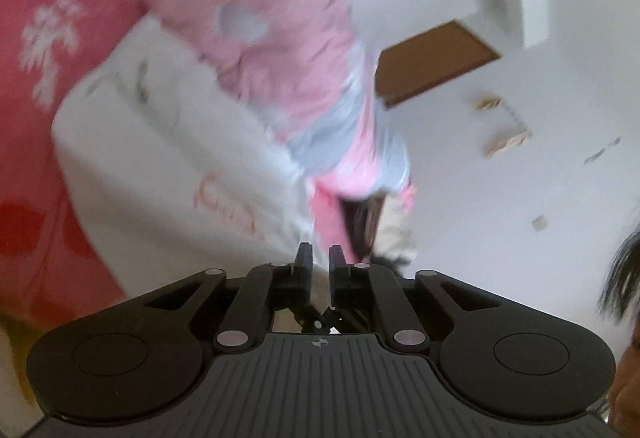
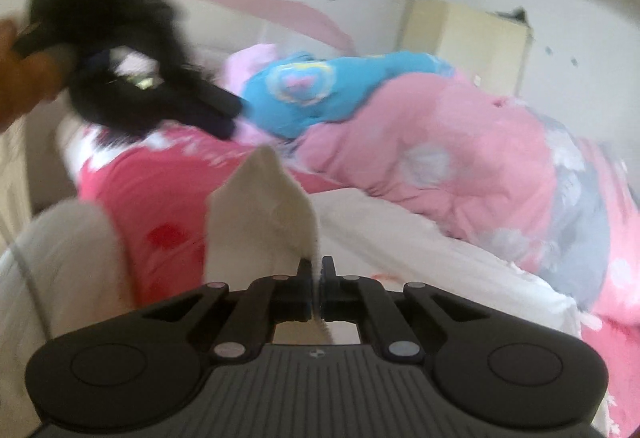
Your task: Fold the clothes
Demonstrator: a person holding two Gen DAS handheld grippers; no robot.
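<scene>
A white garment (image 1: 160, 158) with red lettering lies across the red bedsheet (image 1: 44, 118) and tapers down to my left gripper (image 1: 320, 258). Its fingers stand a narrow gap apart, with the cloth's edge showing in the gap; the picture is blurred. In the right wrist view my right gripper (image 2: 317, 266) is shut on a fold of the white garment (image 2: 264, 194), which rises in a peak above the jaws. Further up on the left, a hand (image 2: 24, 70) holds the left gripper (image 2: 230, 114), blurred, above the bed.
A pink quilt (image 2: 460, 166) is bunched at the back of the bed, with a blue garment (image 2: 320, 94) on top. A cream cabinet (image 2: 468, 42) stands against the white wall. A person's dark hair (image 1: 624, 270) shows at the right edge.
</scene>
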